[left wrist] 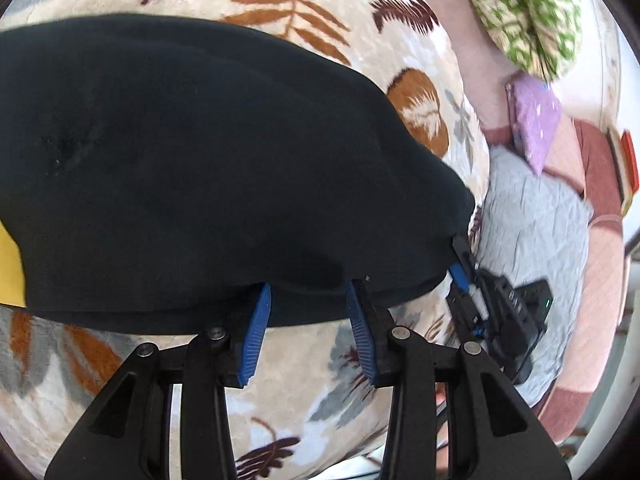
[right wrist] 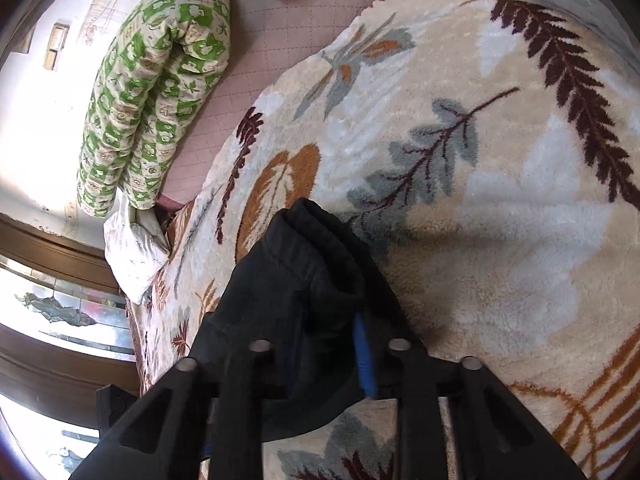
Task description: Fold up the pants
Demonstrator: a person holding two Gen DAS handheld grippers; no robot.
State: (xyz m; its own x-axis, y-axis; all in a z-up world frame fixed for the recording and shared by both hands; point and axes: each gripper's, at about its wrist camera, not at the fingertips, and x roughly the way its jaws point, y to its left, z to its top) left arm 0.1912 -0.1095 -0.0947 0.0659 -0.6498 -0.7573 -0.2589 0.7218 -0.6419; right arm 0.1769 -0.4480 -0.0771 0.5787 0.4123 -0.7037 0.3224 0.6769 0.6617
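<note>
Pants (left wrist: 208, 168) lie on blanket (left wrist: 304, 392); right gripper (right wrist: 320, 344) pinches their corner for folding; left gripper (left wrist: 308, 320) gapes at their hem.

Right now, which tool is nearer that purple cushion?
Right. The right tool, gripping the black pants at a corner, lies toward the purple cushion; the left tool sits further back along the hem.

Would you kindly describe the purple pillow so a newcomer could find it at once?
Start from the leaf-patterned blanket covering the bed, then look past its edge to the pink quilted sheet. The purple pillow lies there, just below the rolled green-and-cream quilt in the left wrist view. It alone is plain lilac, unlike the checked quilt and the grey blanket beside it.
</note>
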